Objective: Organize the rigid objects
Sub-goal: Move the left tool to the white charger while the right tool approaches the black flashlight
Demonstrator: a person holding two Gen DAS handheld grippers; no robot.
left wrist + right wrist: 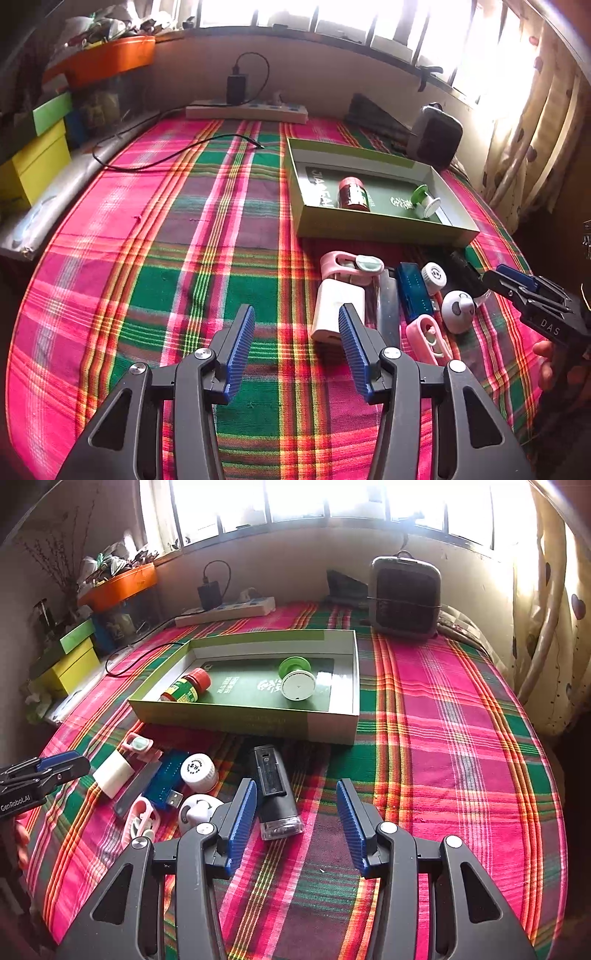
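Sorting is partly complete. The open green box [332, 734] sits on the plaid cloth [461, 738] toward the window edge and already holds two items: a red-capped bottle [188, 688] lying near its left wall and a green-and-white spool [297, 681] near its right wall.

Remaining items lie in a loose cluster on the cloth just in front of the box's near wall: a white charger block [338, 308], a pink clip [349, 264], a blue USB stick [415, 290], a white cap [434, 277], a white round piece [458, 308], a second pink clip [428, 338] and a black device [275, 794].

The left gripper [297, 347] is empty, jaws apart, beside the charger block. The right gripper [297, 823] is also empty, jaws apart, with the black device just ahead of its left finger.
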